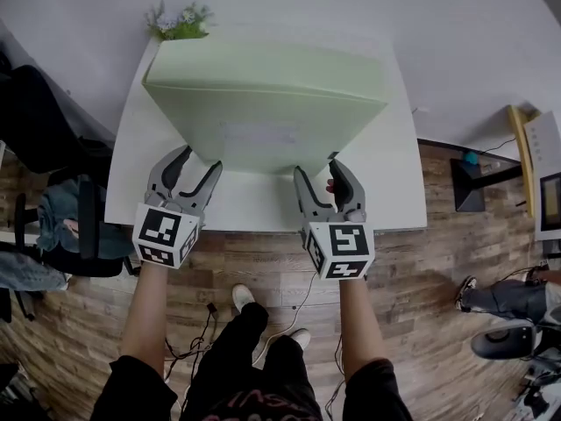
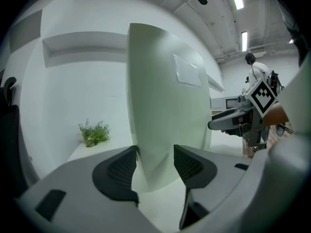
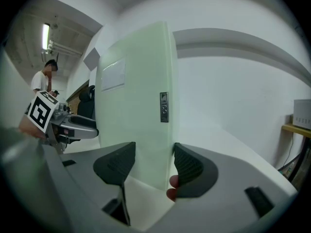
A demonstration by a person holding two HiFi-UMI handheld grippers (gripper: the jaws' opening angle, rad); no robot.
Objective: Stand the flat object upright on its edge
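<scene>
A thick pale green slab (image 1: 263,103) stands upright on its lower edge on the white table (image 1: 254,209), its broad face with a white label toward me. My left gripper (image 1: 198,160) is shut across the slab's thickness at the lower left corner. In the left gripper view the slab (image 2: 160,106) rises between the pads of that gripper (image 2: 154,164). My right gripper (image 1: 318,168) is shut on the lower right corner. In the right gripper view the slab (image 3: 141,96), with a small tag on its narrow side, fills the gap of that gripper (image 3: 154,161).
A small potted plant (image 1: 180,23) sits at the table's far left corner by the wall. A chair with clothes (image 1: 61,226) stands left of the table. At the right are a desk with a monitor (image 1: 548,191) and a seated person (image 1: 500,301).
</scene>
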